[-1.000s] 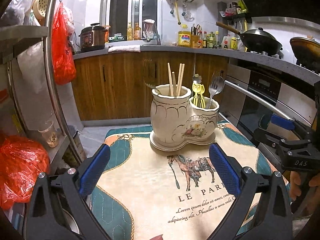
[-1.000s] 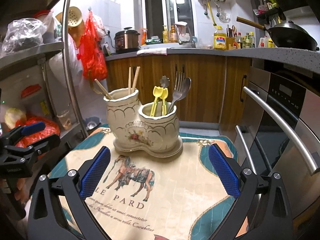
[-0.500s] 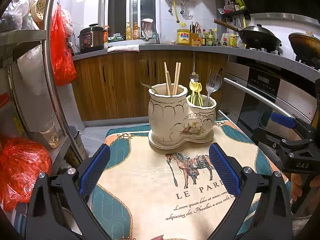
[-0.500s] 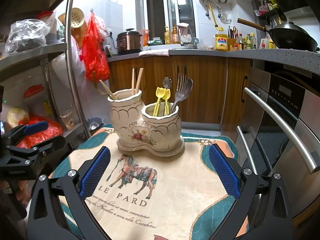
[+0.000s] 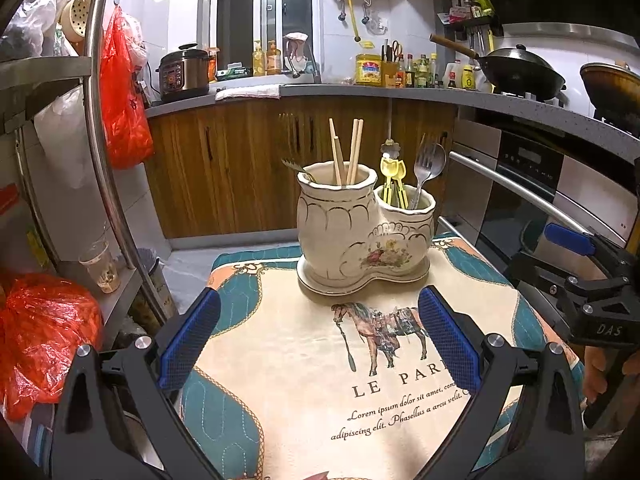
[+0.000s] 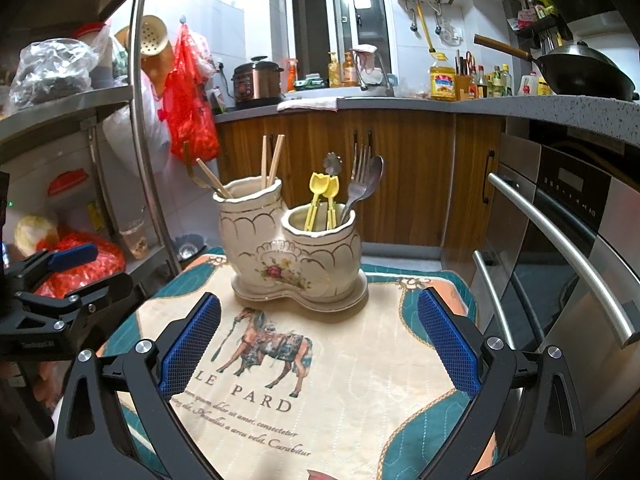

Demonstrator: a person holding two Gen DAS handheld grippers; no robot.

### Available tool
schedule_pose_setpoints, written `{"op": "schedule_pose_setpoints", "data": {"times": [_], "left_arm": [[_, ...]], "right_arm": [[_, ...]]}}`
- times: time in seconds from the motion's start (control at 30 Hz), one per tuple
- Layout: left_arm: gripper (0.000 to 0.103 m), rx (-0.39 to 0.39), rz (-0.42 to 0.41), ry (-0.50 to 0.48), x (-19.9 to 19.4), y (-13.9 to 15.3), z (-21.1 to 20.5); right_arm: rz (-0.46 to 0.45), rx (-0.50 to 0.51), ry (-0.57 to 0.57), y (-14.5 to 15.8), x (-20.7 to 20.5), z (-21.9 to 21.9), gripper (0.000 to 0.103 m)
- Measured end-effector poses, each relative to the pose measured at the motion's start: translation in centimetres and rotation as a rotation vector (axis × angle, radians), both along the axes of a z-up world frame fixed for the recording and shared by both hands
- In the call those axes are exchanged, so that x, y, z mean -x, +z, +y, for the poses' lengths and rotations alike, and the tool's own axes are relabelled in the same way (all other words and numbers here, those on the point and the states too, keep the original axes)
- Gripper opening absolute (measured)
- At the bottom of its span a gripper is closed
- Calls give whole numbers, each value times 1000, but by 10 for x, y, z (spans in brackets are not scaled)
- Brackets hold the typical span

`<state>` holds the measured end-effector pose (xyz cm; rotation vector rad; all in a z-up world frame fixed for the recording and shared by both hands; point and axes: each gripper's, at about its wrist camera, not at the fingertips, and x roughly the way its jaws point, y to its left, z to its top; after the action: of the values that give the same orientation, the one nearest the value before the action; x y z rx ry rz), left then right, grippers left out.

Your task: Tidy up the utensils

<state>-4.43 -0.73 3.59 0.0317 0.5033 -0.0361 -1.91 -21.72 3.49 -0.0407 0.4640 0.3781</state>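
A cream ceramic two-cup utensil holder (image 5: pixel 360 236) (image 6: pixel 296 248) stands at the far end of a horse-print cloth (image 5: pixel 340 384) (image 6: pixel 320 392). Its taller cup holds wooden chopsticks (image 5: pixel 352 152) (image 6: pixel 270 160). The shorter cup holds yellow plastic picks (image 5: pixel 394 184) (image 6: pixel 322 200), a metal fork and a spoon (image 5: pixel 428 168) (image 6: pixel 364 180). My left gripper (image 5: pixel 320 344) is open and empty, a short way before the holder. My right gripper (image 6: pixel 320 340) is open and empty too. Each gripper shows in the other's view, the right gripper (image 5: pixel 580 280) at the right edge and the left gripper (image 6: pixel 60 300) at the left edge.
A metal shelf rack (image 5: pixel 100 160) with red plastic bags (image 5: pixel 40 340) stands to the left. An oven with bar handles (image 6: pixel 560 240) is close on the right. Wooden cabinets (image 5: pixel 240 168) and a cluttered counter with a wok (image 5: pixel 520 68) lie beyond.
Both grippers drew back slightly from the holder and shifted sideways; the holder now looks a little smaller and farther. Nothing was taken hold of or let go.
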Motion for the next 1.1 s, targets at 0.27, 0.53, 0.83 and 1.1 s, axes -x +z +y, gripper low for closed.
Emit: {"op": "schedule_pose_setpoints", "data": {"times": [0.27, 0.53, 0.83, 1.1], "left_arm": [[97, -1, 0, 0, -1, -1, 0], [97, -5, -2, -3, -1, -2, -1], [97, -7, -2, -4, -1, -2, -1], [97, -7, -8, -13, -1, -1, -2]], "right_arm": [[1, -1, 0, -1, 0, 0, 98], [3, -1, 1, -1, -1, 0, 98], [2, 0, 0, -1, 0, -1, 98], [4, 0, 0, -1, -1, -1, 98]]}}
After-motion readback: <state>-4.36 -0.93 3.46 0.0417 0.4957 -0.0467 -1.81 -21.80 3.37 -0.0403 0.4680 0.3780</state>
